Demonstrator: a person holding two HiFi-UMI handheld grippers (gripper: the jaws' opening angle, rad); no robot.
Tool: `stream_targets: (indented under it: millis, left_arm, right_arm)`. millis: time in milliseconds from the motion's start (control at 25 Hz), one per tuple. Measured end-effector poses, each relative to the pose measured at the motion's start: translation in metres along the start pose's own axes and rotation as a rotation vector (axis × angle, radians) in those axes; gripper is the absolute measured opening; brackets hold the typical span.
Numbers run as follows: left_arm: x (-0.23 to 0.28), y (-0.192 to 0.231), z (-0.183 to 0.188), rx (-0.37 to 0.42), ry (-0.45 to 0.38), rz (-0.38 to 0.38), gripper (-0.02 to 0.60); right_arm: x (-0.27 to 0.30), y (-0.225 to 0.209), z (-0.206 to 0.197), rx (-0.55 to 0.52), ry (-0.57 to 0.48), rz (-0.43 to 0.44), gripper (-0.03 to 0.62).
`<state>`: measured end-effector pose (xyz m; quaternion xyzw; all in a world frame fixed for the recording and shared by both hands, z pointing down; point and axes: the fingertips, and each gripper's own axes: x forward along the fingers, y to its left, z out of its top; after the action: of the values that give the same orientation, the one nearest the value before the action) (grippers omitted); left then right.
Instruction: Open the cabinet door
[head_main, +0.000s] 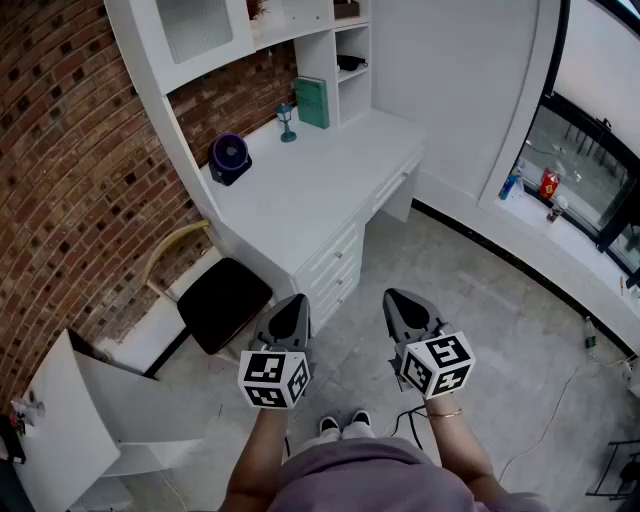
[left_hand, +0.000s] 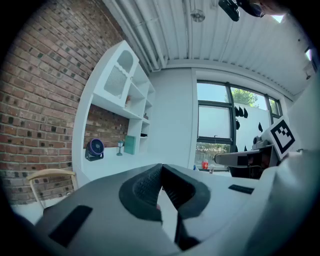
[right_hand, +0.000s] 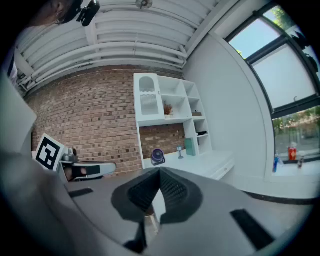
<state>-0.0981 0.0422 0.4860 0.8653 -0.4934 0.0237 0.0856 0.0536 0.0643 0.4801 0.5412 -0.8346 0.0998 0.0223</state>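
Head view looks down on a corner of a room. At the far left stands a brick wall (head_main: 60, 150), and low at the left edge a white panel (head_main: 60, 430) leans out at an angle; what it belongs to I cannot tell. Next to it, against the wall, is a chair (head_main: 225, 300) with a black seat and a pale curved back. Above, at the top left, a white shelf unit (head_main: 315, 55) rises from a white desk (head_main: 310, 190). The cabinet door (head_main: 195, 28), white with a ribbed pane, is in the upper left compartment of this unit and it is closed, flush with its frame. Under it on the desk sits a purple fan (head_main: 229, 157), then a small stemmed object (head_main: 287, 122), and a green book (head_main: 312, 102) stands upright against the shelf side. The desk has drawers (head_main: 340, 262) on its front, all pushed in.

Lower in the middle, the left gripper (head_main: 297, 300) is held above the grey floor (head_main: 480, 330), well apart from the cabinet door. Left gripper view shows its jaws pressed together with nothing between them. Just beside it to the right, the right gripper (head_main: 393, 297) is held in the same way; right gripper view shows its jaws also clenched tight and empty. Both point toward the desk. At the far right a window sill (head_main: 575, 240) carries a few bottles (head_main: 548, 183).
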Motion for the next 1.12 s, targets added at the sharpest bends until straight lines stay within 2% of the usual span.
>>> stream_targets:
  millis: [520, 720, 880, 1000, 1120]
  left_arm:
    - [0.006, -0.001, -0.011, -0.046, 0.024, -0.006, 0.0]
    - [0.014, 0.004, -0.006, -0.036, 0.017, 0.01, 0.0]
    - [0.021, 0.004, 0.0, -0.028, 0.006, 0.012, 0.003]
    - [0.026, 0.003, 0.008, -0.015, -0.009, 0.02, 0.053]
    - [0.032, 0.001, 0.021, -0.007, -0.033, 0.028, 0.068]
  right_arm:
    - [0.004, -0.003, -0.013, 0.014, 0.023, 0.007, 0.003]
    - [0.011, -0.006, -0.004, 0.019, -0.006, 0.02, 0.004]
    - [0.016, -0.011, 0.01, 0.016, -0.04, 0.039, 0.029]
    - [0.018, -0.016, 0.02, 0.01, -0.057, 0.05, 0.047]
    - [0.02, -0.021, 0.027, 0.012, -0.064, 0.064, 0.07]
